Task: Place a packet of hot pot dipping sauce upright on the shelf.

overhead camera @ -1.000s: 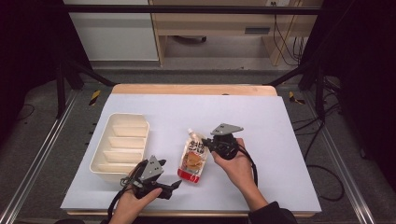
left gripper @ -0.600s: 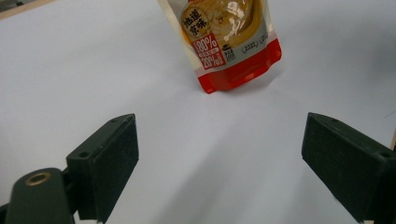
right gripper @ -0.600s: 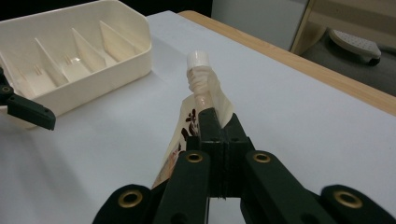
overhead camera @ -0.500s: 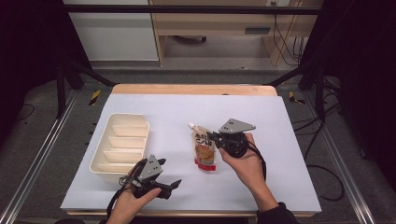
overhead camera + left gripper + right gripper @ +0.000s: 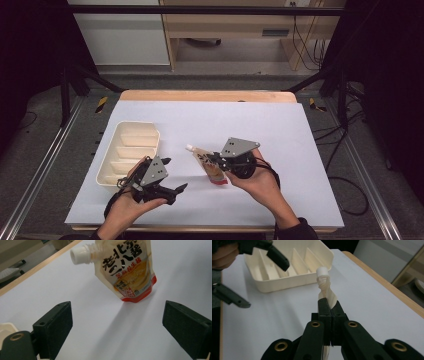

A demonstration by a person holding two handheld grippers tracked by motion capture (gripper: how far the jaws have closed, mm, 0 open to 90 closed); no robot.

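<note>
Now the right gripper (image 5: 216,161) has its black fingers (image 5: 323,310) pressed flat together on a soft spouted pouch (image 5: 210,165), pinching the glossy film so that it twists into a narrow fold below the white ribbed screw cap (image 5: 322,272). That pouch sits near the middle of the worktop (image 5: 280,135), a little toward the near edge; its cream face carries bold black characters and a red band along the bottom seam. From the left gripper view it seems to stand tilted with its lower corner at the surface, though whether it actually touches the sheet is hard to tell.

Beside it, toward the near left corner, the left gripper (image 5: 172,176) rests in a hand (image 5: 125,212) with its fingers (image 5: 53,328) spread wide apart and nothing between them; their inner pads look matte and finely grained. A grey three-cornered plate (image 5: 239,147) tops the right gripper.

Along the left edge lies a cream plastic tray (image 5: 106,170), oblong with rounded corners and thin cross ribs dividing it into shallow compartments. A smooth pale sheet covers the worktop, with a light wooden strip showing along its far edge.
</note>
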